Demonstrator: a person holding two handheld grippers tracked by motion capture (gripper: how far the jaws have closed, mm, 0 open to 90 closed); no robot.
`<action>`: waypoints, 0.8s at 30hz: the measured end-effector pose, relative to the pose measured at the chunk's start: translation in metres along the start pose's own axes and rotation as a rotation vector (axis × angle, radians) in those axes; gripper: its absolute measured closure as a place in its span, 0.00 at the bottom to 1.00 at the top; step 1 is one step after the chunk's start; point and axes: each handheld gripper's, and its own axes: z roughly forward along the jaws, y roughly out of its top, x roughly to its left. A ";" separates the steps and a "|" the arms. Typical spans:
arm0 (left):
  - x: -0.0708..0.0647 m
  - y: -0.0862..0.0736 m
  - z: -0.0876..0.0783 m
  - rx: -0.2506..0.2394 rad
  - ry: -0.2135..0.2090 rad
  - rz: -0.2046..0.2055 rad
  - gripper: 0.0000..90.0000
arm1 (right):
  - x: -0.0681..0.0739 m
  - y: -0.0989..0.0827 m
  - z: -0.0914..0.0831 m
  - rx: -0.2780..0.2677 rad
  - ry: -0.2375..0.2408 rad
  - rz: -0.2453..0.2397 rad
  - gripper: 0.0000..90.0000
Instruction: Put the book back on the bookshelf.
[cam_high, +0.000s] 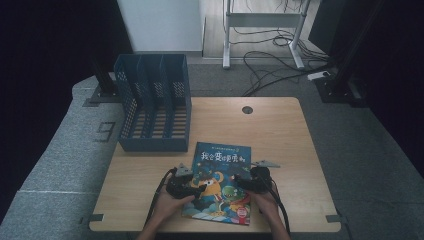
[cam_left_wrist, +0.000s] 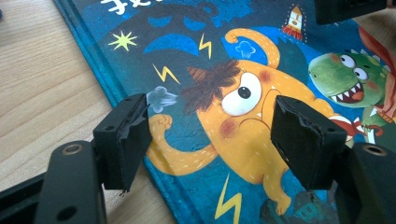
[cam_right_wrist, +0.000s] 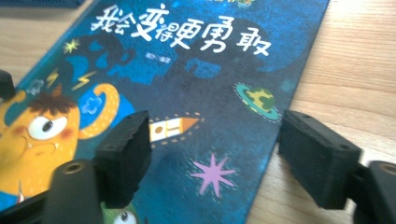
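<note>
1. A flat picture book with a dark blue cover, white Chinese title characters and cartoon monsters (cam_high: 220, 182) lies face up on the light wooden bench (cam_high: 280, 135), in the lower middle of the high view, near the bench's front edge.
2. The left hand-held gripper (cam_high: 197, 187) sits over the book's left edge in the lower middle of the high view, held by the person's left hand (cam_high: 172, 200).
3. In the left gripper view its two black jaws stand wide apart above the cover; the orange monster (cam_left_wrist: 233, 121) shows between them, and the pads (cam_left_wrist: 128, 140) press on nothing.
4. The right hand-held gripper (cam_high: 245, 180) is over the book's right part, held by the right hand (cam_high: 265, 200).
5. In the right gripper view its jaws are also spread: one pad (cam_right_wrist: 123, 154) hangs over the cover and the other over bare wood just beside the book's right edge, nothing clamped.
6. A dark blue perforated plastic file rack with upright dividers (cam_high: 152, 102) stands on the bench at the upper left of the high view, well apart from the book.
7. Black cables (cam_high: 270, 65) lie on the grey floor beyond the bench, at the top of the high view.
</note>
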 end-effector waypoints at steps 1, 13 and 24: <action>0.000 0.000 0.000 -0.001 0.000 0.000 0.31 | 0.001 0.000 0.000 -0.003 0.000 0.010 0.24; 0.001 -0.001 0.000 -0.009 -0.003 -0.018 0.31 | -0.011 0.002 -0.004 -0.012 0.104 0.214 0.24; 0.003 -0.001 -0.001 -0.021 -0.016 -0.033 0.31 | -0.019 0.009 -0.021 -0.060 0.238 0.296 0.27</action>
